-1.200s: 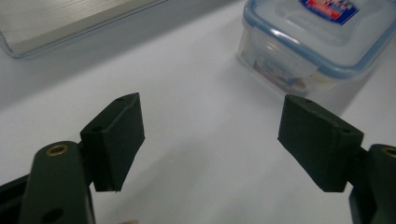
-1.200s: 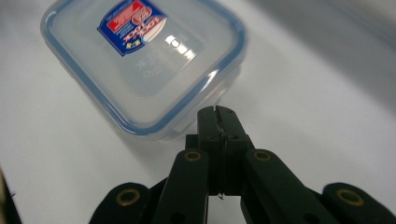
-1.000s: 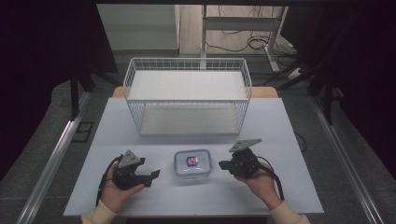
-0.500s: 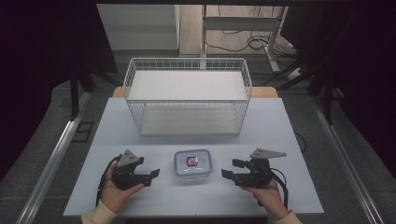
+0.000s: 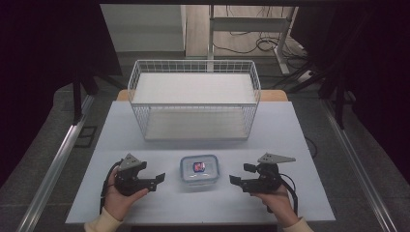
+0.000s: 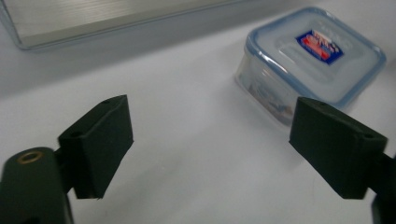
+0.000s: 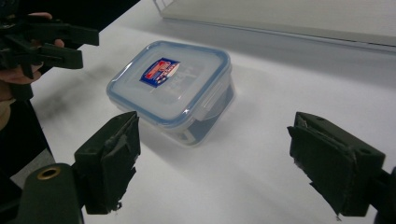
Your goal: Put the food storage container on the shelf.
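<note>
Container [image 5: 199, 169] at lower centre of the bench [image 5: 300, 145] looks rigid, light, slick-lidded, so I'd squeeze its side walls with left gripper [image 5: 158, 178] and right gripper [image 5: 233, 181], both just spread wide, empty.

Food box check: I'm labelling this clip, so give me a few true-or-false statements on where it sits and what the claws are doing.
1. The food box sits on the table between the two claws. True.
2. The left claw grips the box. False: its jaws are open, with nothing between them.
3. The box's lid is on. True.
4. The box lies inside the wire basket. False: it sits in front of it.
5. The right claw is open. True.
</note>
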